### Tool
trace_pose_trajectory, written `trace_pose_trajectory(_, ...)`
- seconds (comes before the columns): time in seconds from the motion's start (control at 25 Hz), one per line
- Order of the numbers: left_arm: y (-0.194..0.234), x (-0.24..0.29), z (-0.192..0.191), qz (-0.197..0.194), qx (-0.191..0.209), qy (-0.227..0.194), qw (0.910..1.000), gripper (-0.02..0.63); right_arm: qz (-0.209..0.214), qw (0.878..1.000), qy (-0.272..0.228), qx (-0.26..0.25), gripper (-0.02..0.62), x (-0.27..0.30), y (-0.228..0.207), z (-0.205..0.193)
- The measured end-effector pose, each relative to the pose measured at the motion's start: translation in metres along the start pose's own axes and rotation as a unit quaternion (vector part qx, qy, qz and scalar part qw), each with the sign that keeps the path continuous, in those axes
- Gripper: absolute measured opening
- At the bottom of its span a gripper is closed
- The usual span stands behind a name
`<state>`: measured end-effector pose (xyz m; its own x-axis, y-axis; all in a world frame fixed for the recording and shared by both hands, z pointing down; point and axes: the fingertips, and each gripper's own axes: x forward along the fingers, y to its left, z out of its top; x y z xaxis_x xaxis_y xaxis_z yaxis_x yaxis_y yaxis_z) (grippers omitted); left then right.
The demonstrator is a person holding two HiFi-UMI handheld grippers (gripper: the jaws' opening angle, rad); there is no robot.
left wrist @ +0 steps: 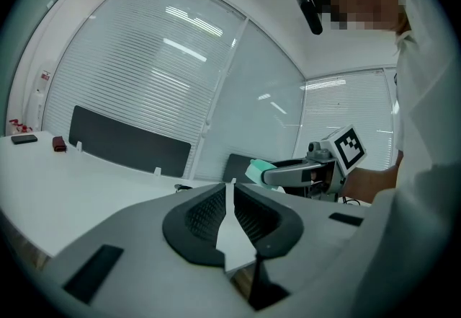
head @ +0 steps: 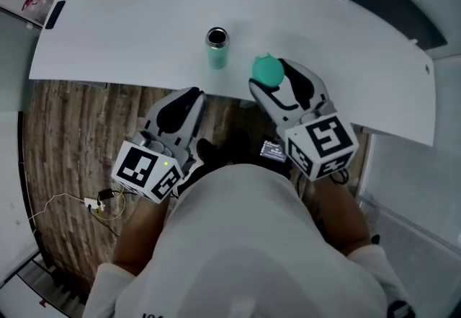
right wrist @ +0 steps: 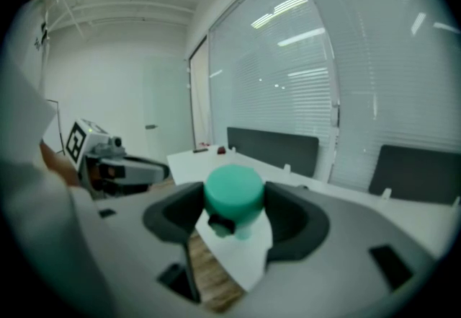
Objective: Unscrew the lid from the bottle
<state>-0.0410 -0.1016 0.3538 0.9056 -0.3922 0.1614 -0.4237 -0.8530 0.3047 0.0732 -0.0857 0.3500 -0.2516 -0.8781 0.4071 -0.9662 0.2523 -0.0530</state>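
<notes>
Left gripper (head: 191, 96): jaws closed to a slit on nothing, held off the white table's (head: 130, 42) near edge. Bottle (head: 217, 48): upright on the table, uncapped, mouth dark, contents not readable. Teal lid (head: 266, 68): clamped between the right gripper's (right wrist: 232, 217) jaws, just right of the bottle. Bottle caught only from the head view; right gripper view filled with the lid instead.

Teal lid (right wrist: 233, 192), seemingly teal bottle (head: 217, 57), white table (head: 144, 28)
</notes>
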Motion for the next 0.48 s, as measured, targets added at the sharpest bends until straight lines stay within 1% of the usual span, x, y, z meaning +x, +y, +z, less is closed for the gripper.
trace_pose_trajectory(0.24,-0.0004,-0.0016,0.0018,-0.001,0.006,-0.002,1.0000,0.052,-0.002,1.000,-0.003,-0.015,0.282,0.0023,0.0044,0.0040)
trace_pose_trajectory(0.48,0.0027,0.0010,0.0009,0.003,0.002,0.001,1.0000,0.052,-0.001,1.000,0.002,-0.016,0.282,0.0035,0.0042,0.0018)
